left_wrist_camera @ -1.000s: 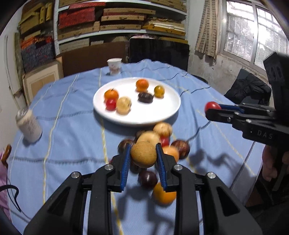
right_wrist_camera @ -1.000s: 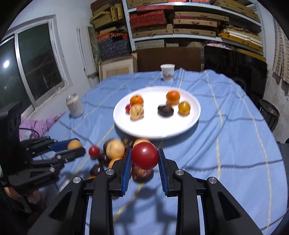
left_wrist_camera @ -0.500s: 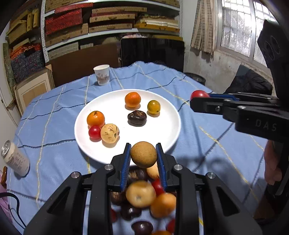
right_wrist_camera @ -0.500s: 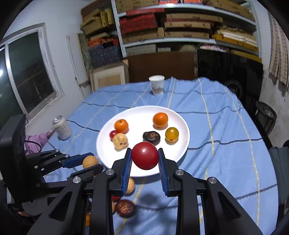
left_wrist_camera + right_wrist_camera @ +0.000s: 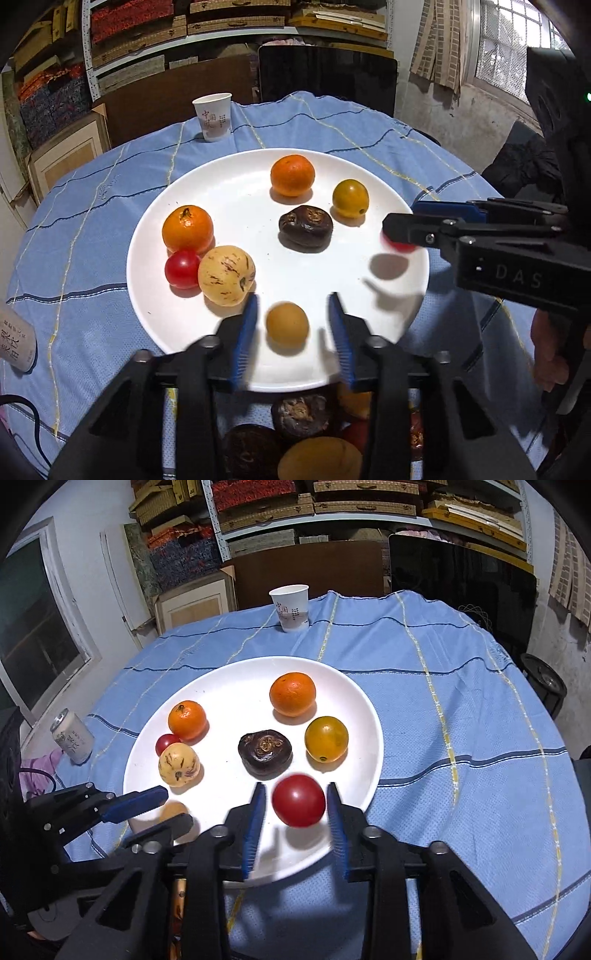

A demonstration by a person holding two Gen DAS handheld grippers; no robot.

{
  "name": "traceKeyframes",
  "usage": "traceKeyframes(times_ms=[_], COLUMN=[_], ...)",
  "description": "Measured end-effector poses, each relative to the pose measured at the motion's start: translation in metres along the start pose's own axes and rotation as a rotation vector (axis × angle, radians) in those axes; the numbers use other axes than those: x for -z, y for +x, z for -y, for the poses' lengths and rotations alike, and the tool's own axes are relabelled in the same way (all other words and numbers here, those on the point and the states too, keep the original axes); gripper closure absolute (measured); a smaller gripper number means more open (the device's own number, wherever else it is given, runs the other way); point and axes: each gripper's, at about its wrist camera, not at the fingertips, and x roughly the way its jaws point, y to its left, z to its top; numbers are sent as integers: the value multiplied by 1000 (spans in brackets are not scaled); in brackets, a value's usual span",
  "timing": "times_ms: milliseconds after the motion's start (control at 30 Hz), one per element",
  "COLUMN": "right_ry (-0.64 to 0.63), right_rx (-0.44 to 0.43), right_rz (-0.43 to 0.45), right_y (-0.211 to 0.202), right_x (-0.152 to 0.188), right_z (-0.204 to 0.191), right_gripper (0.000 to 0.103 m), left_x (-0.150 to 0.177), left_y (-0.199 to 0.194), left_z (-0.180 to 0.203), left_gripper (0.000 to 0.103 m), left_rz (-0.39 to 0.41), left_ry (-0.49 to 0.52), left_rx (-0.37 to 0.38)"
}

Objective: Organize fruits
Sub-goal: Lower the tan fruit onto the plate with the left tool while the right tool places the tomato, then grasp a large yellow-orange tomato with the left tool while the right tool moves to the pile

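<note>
- The tan fruit (image 5: pixel 287 324) sat between the left gripper's (image 5: pixel 291 332) opening jaws, free of both pads, over the white plate's (image 5: pixel 229 184) near rim, evidently being released there.
- The red tomato (image 5: pixel 298 799) likewise lay loose between the right gripper's (image 5: pixel 295 818) parting jaws, above the plate.
- Unsorted fruit (image 5: pixel 306 413) waited on the blue cloth (image 5: pixel 92 229) below.

A home storeroom: shelves (image 5: pixel 369 502) full of flat boxes, a barred window (image 5: pixel 517 44), and a tabletop (image 5: pixel 461 701) under blue cloth.
</note>
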Motion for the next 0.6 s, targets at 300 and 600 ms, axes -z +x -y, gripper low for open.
traceKeyframes(times_ms=[300,600], right_ry=[5,66], right_rx=[-28,-71], right_rz=[48,58], right_y=[-32,-60], right_x=[24,86], right_z=[-3,3], right_gripper=[55,47], left_x=[24,95], left_y=[-44,-98], left_z=[10,17], left_gripper=[47,43], left_rz=[55,63], left_ry=[51,86], left_rx=[-11,10])
